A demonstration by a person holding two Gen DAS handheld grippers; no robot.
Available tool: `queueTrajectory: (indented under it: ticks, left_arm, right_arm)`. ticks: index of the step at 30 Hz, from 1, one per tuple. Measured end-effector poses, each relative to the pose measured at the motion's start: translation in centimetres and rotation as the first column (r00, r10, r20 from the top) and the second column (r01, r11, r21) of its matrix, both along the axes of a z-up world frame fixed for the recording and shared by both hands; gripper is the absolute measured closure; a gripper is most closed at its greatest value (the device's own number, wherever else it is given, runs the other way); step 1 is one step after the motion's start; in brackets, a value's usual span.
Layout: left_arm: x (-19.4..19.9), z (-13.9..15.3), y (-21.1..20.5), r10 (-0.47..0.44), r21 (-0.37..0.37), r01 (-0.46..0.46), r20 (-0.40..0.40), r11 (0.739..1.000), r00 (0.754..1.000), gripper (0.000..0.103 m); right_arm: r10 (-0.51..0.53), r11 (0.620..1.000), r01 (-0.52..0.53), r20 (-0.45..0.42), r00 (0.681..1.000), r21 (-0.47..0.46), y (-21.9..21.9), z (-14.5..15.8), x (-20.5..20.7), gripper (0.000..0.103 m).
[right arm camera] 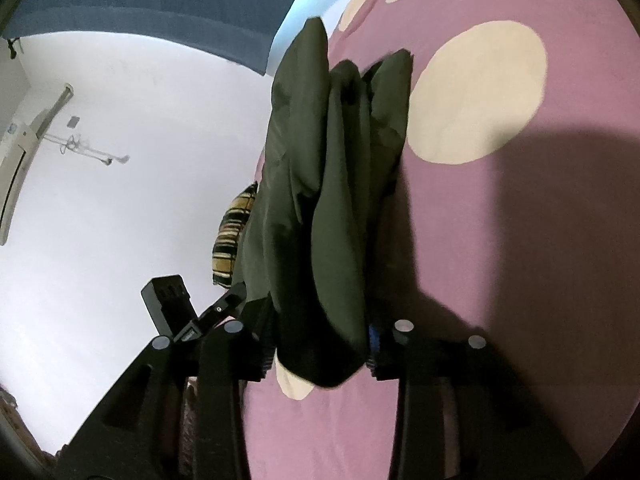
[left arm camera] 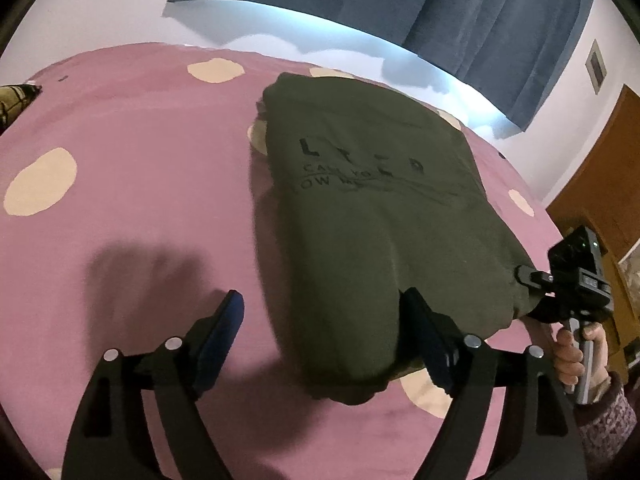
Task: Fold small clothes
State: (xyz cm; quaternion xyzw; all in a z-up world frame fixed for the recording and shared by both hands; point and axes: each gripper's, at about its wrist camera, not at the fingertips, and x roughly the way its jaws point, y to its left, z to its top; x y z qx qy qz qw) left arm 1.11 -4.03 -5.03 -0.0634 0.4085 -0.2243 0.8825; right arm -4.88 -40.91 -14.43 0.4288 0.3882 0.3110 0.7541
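Note:
A dark olive green garment (left arm camera: 372, 208) with black lettering lies folded on a pink bedspread (left arm camera: 132, 128) with cream dots. My left gripper (left arm camera: 324, 312) is open, its jaws wide apart; its right finger (left arm camera: 424, 332) rests against the garment's near edge, the left finger (left arm camera: 224, 328) stands over bare bedspread. My right gripper (right arm camera: 320, 340) is shut on the folded layers of the garment (right arm camera: 332, 184) at its near right corner. In the left wrist view the right gripper (left arm camera: 532, 280) shows at the garment's right edge, held by a hand.
A striped yellow and black cushion (right arm camera: 232, 236) lies at the bed's far side, also at the left edge of the left wrist view (left arm camera: 16, 98). A blue curtain (left arm camera: 460, 12), a white wall and a wooden door (left arm camera: 600, 176) stand beyond the bed.

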Motion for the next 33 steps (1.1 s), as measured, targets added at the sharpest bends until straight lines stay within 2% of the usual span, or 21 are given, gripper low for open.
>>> queueTrajectory:
  ticks: [13, 18, 23, 25, 28, 31, 33]
  left_arm:
    - [-2.6, 1.1, -0.3, 0.09, 0.064, -0.095, 0.064, 0.993, 0.994, 0.02]
    - [-4.5, 1.9, -0.7, 0.123, 0.134, -0.138, 0.112, 0.981, 0.986, 0.02]
    - [-6.2, 2.5, -0.5, 0.186, 0.166, -0.207, 0.138, 0.964, 0.973, 0.019]
    - [-6.8, 2.5, -0.2, 0.217, 0.166, -0.237, 0.132, 0.957, 0.967, 0.018]
    - [-7.7, 2.5, -0.3, 0.241, 0.181, -0.262, 0.132, 0.948, 0.962, 0.018]
    - [-8.5, 2.3, -0.8, 0.249, 0.222, -0.277, 0.146, 0.935, 0.957, 0.018]
    - [-9.1, 2.2, -1.1, 0.248, 0.245, -0.282, 0.16, 0.928, 0.955, 0.018]
  right_arm:
    - [-0.092, 0.995, 0.091, 0.027, 0.995, 0.04, -2.1, 0.1, -3.4, 0.055]
    - [-0.107, 0.994, 0.107, 0.05, 0.993, 0.004, -2.0, 0.7, -4.3, 0.048]
    - [-0.111, 0.983, 0.121, 0.081, 0.991, -0.137, -0.6, 1.7, -5.0, 0.04]
    - [-0.103, 0.971, 0.121, 0.095, 0.99, -0.208, 0.3, 2.2, -5.3, 0.029]
    - [-0.097, 0.928, 0.127, 0.101, 0.99, -0.351, 2.3, 2.8, -6.0, 0.018]
    - [-0.111, 0.88, 0.149, 0.11, 0.988, -0.452, 3.7, 3.2, -6.8, 0.015]
    - [-0.141, 0.863, 0.173, 0.103, 0.985, -0.474, 4.0, 3.3, -7.2, 0.014]
